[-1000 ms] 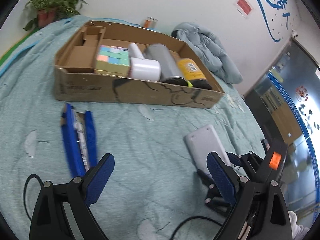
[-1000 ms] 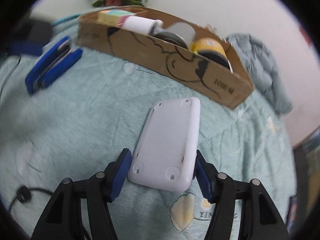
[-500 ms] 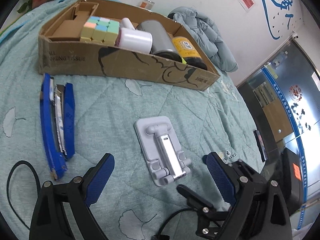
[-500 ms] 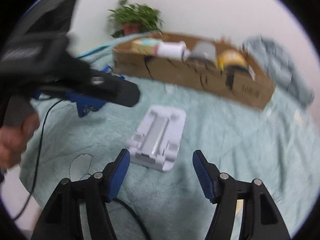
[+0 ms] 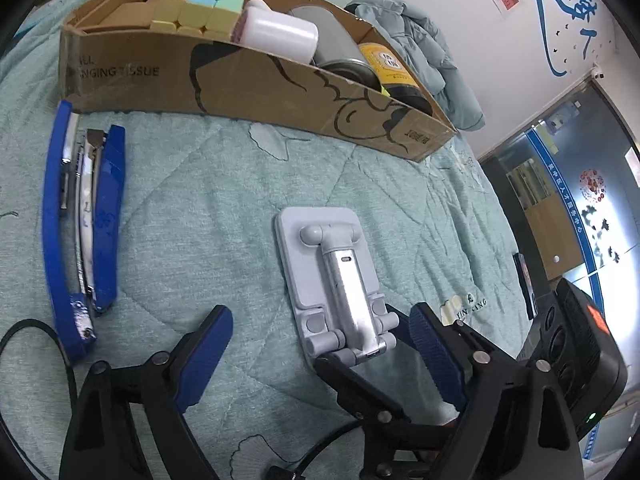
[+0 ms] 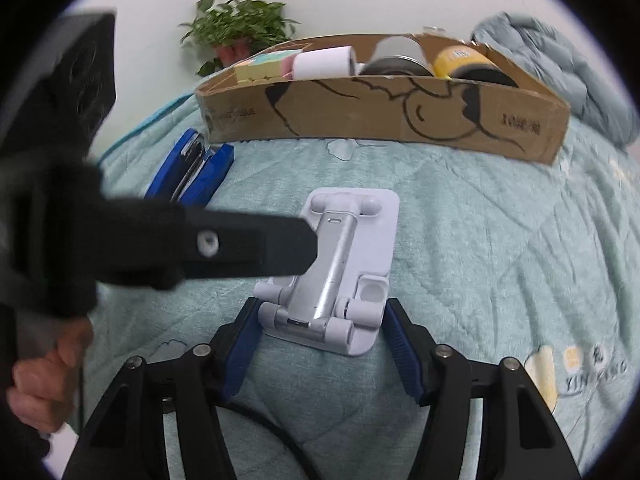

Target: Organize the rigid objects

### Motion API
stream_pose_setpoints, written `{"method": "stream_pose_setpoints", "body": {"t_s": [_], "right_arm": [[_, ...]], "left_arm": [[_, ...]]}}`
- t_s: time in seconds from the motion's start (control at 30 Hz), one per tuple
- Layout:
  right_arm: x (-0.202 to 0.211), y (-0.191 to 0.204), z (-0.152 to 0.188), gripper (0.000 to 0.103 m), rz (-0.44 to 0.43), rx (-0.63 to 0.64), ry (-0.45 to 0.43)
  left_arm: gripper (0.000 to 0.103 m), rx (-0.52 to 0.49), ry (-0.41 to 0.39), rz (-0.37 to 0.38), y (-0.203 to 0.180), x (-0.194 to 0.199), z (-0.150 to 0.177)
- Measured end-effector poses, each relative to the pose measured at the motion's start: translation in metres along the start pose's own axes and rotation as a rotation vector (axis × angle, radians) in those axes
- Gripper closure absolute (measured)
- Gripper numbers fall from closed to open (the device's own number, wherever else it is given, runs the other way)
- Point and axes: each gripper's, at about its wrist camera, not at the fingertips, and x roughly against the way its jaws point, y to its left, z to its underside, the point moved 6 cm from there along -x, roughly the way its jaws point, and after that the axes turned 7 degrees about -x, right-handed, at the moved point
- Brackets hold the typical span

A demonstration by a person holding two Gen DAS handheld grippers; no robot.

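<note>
Flipped since a second ago: phone stand [image 6: 336, 268] now lies hinge-side up on the quilt [image 5: 224, 208], at 6 o'clock of the cardboard box [image 5: 256, 76]. My right gripper [image 6: 320, 344] is half open and closing, jaws bracketing the stand's near end with no clear contact; my left gripper [image 5: 320, 352] is wide, closing, nothing gripped, stand's end between its jaws. I'd centre the pads on the base edges, not the hinge. Readable: box "TISSUE", quilt "YIN".
</note>
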Motion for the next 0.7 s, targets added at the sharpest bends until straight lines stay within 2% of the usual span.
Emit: {"method": "stream_pose_setpoints", "body": {"t_s": [0.13, 0.27, 0.33, 0.53, 0.7], "right_arm": [[0.005, -0.008, 0.000, 0.043, -0.061, -0.092, 0.022], [0.010, -0.011, 0.004, 0.043, -0.189, -0.207, 0.066], [0.011, -0.013, 0.003, 0.043, -0.232, -0.240, 0.083], [0.025, 0.005, 0.013, 0.044, -0.217, -0.208, 0.075], [0.038, 0.016, 0.000, 0.044, -0.201, -0.139, 0.006]], "left_arm": [[0.030, -0.023, 0.026, 0.025, -0.008, -0.009, 0.006], [0.043, -0.028, 0.033, 0.032, -0.011, -0.014, 0.010], [0.060, -0.024, 0.039, 0.051, -0.011, -0.015, 0.010], [0.061, -0.031, 0.024, 0.048, -0.014, -0.010, 0.010], [0.062, -0.054, -0.050, 0.046, -0.022, 0.017, -0.002]]}}
